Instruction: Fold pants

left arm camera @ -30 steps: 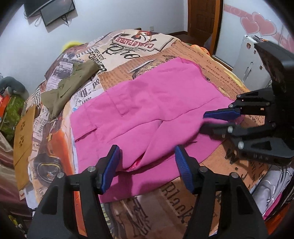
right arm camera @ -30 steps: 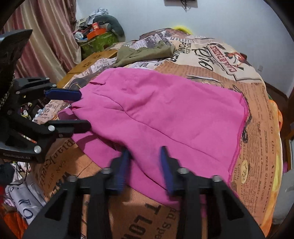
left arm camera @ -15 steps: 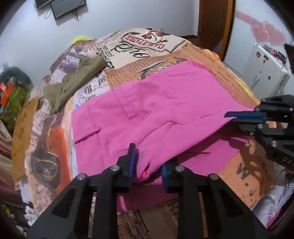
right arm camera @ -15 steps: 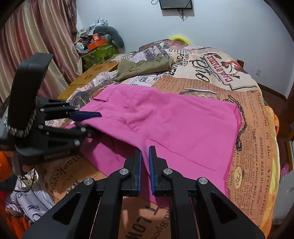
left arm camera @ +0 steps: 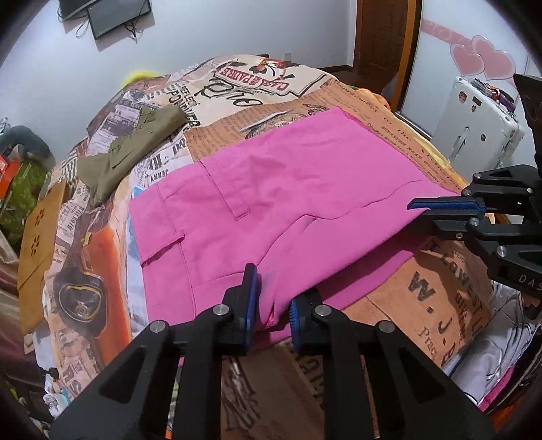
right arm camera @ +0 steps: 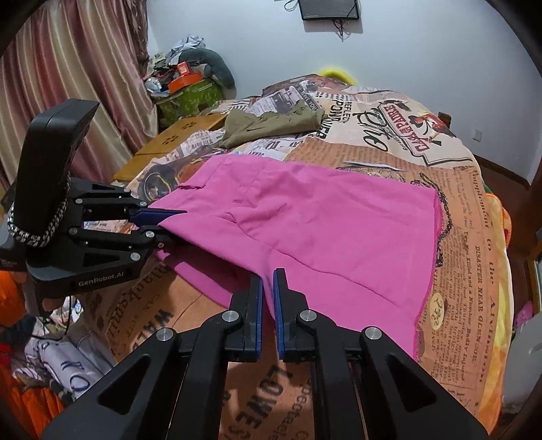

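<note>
**Desk:** Where are the trousers?

**Me:** The pink trousers (left arm camera: 271,203) fill the middle of my left camera's frame, spread over the patchwork bedspread (left arm camera: 257,84). In the right camera they run from centre-left out to the right (right arm camera: 321,230), with the raw hem on the right side. The waistband and a pocket flap sit at the left of the left frame.

**Desk:** Your left gripper?

**Me:** The left gripper (left arm camera: 273,306) is at the bottom centre of its own frame, blue pads closing in on a raised ridge of pink cloth — the fabric is bunched between them and the pads press on it. In the right camera I see the same gripper (right arm camera: 169,225) at the left edge, pinching the near edge of the trousers, which is lifted off the bedspread there.

**Desk:** And the right?

**Me:** The right gripper (right arm camera: 267,301) is at the bottom centre of its frame, fingers pressed nearly together on a thin fold of the pink edge. From the left camera it shows at the right side (left arm camera: 440,213), the cloth pulled up to its tip.

**Desk:** Anything else on the bed?

**Me:** An olive-green garment (left arm camera: 128,152) lies crumpled in the upper left of the left frame — well apart from the trousers. A screen (right arm camera: 330,9) hangs on the wall at the top of the right frame, and a striped curtain (right arm camera: 67,84) fills its upper left.
</note>
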A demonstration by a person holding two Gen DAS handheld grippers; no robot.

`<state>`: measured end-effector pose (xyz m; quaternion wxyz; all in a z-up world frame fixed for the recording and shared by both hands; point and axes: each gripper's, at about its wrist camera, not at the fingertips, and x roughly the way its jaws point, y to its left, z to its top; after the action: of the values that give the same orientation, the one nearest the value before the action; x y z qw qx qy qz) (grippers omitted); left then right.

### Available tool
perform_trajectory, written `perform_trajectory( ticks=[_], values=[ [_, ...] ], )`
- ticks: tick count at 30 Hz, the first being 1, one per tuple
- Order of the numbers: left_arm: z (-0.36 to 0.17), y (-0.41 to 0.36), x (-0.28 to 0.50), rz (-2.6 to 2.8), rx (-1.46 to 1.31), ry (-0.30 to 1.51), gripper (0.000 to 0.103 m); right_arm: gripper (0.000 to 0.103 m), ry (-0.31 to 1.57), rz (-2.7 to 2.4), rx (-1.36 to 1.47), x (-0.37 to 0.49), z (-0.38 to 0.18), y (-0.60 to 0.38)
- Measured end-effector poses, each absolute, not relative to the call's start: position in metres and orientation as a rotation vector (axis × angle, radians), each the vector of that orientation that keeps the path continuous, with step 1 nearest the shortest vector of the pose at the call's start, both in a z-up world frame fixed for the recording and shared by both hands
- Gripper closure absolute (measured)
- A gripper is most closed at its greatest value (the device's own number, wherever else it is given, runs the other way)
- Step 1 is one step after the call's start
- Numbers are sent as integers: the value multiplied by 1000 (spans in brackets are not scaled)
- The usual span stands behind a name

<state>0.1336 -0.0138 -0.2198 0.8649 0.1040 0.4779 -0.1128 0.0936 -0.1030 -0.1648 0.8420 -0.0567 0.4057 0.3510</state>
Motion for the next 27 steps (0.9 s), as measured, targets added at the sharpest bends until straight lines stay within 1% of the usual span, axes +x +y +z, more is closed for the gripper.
perform_trajectory(
  ticks=[7, 11, 12, 13, 14, 15, 17, 19, 21, 23, 27],
  values=[
    [-229, -17, 128, -245, 239, 1028, 86, 98, 895, 737, -135, 88, -173, -103],
    [-227, -17, 124, -244, 241, 1041, 81, 95, 954, 729, -143, 91, -178, -102],
    [-226, -16, 124, -248, 236, 1047, 75, 95, 973, 727, -141, 91, -177, -103],
    [-222, -15, 121, -261, 224, 1053, 64, 93, 984, 727, -140, 90, -177, -103],
    [-218, -13, 118, -277, 208, 1051, 58, 92, 990, 736, -134, 89, -174, -104],
    [-215, -11, 115, -285, 198, 1042, 49, 89, 985, 745, -127, 87, -172, -105],
    [-205, -9, 108, -286, 191, 1014, 47, 82, 962, 751, -109, 84, -163, -107],
    [-195, -5, 104, -263, 193, 985, 47, 72, 944, 762, -78, 84, -156, -107],
    [-185, 0, 104, -243, 179, 954, 47, 70, 921, 761, -59, 86, -150, -104],
    [-178, 6, 111, -224, 156, 933, 45, 70, 897, 760, -54, 90, -146, -98],
    [-188, 16, 133, -193, 93, 960, 44, 70, 912, 752, -25, 105, -153, -84]
  ],
)
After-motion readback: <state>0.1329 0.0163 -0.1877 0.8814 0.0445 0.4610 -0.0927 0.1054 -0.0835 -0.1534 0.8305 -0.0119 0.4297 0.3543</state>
